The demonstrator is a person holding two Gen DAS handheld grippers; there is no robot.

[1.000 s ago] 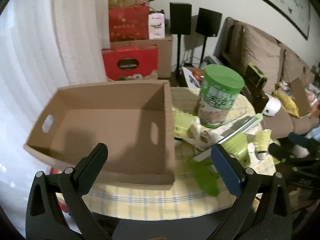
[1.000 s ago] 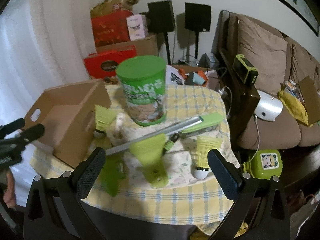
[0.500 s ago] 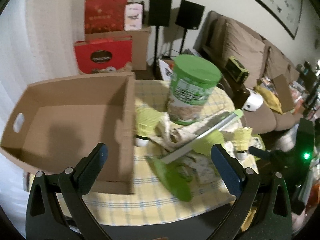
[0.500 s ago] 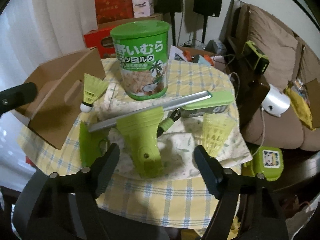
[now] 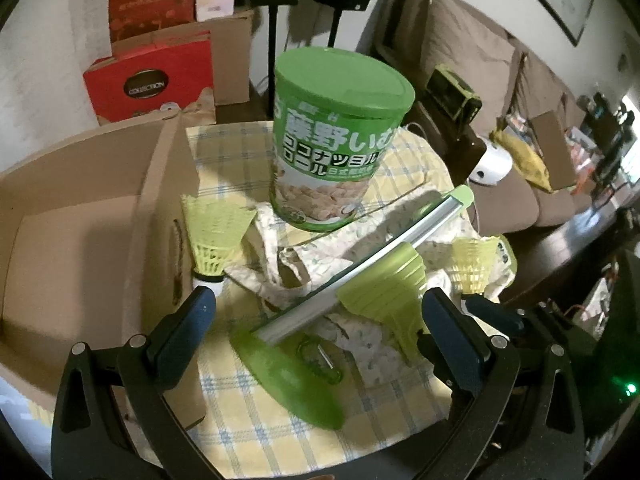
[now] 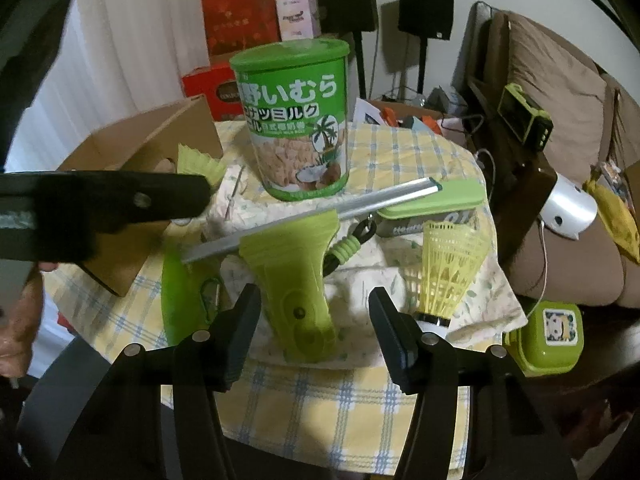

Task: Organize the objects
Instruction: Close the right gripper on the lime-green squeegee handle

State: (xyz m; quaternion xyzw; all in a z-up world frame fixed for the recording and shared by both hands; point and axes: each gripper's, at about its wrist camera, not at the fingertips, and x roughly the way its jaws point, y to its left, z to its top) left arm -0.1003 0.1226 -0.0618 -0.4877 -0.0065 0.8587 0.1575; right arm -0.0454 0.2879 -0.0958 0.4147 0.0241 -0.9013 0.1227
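Two views, listed in turn.
Left wrist, left gripper (image 5: 316, 312): jaws wide apart, nothing between the pads; hovering over the squeegee's (image 5: 360, 276) bar, likely lining up a pick.
Left wrist, cardboard box (image 5: 80, 216): open-topped, on the bench (image 5: 248, 420) at left; what shows of its inside is bare.
Left wrist, shuttlecock (image 5: 212, 240): cork down, leaning by the box wall.
Right wrist, right gripper (image 6: 314, 316): jaws have just been closing, straddling the squeegee handle (image 6: 300, 280); pads not yet pressing.
Right wrist, green canister (image 6: 296, 120): upright, lid on, contents unseen.
Right wrist, second shuttlecock (image 6: 444, 268): upright, just right of the jaws.
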